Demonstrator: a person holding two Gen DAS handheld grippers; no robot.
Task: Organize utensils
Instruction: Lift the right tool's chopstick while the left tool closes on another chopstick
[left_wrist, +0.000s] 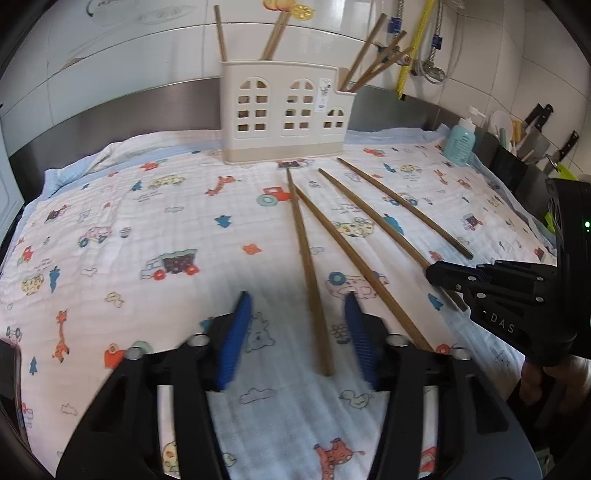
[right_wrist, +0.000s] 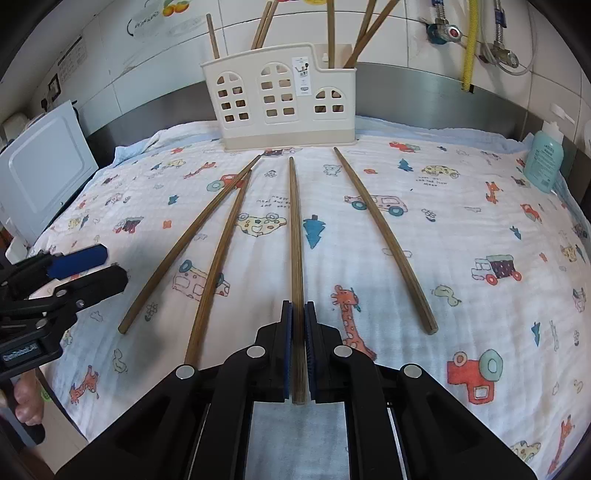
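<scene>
Several wooden chopsticks lie fanned out on a cartoon-print cloth (left_wrist: 147, 229) in front of a cream, house-shaped utensil holder (left_wrist: 284, 114) (right_wrist: 280, 99). More chopsticks stand in the holder. My left gripper (left_wrist: 298, 299) is open and straddles the leftmost chopstick (left_wrist: 310, 280); its blue pads (left_wrist: 236, 339) stay clear of the stick. My right gripper (right_wrist: 298, 306) is shut on the third chopstick (right_wrist: 296, 229) near its thick end. The right gripper (left_wrist: 436, 274) shows at the right edge of the left wrist view, and the left gripper (right_wrist: 112, 266) at the left edge of the right wrist view.
A teal bottle (left_wrist: 460, 142) (right_wrist: 545, 162) stands at the cloth's back right corner, with knives (left_wrist: 535, 125) in a rack beyond it. A white appliance (right_wrist: 40, 173) sits off the left side. A steel backsplash and tiled wall with hoses run behind the holder.
</scene>
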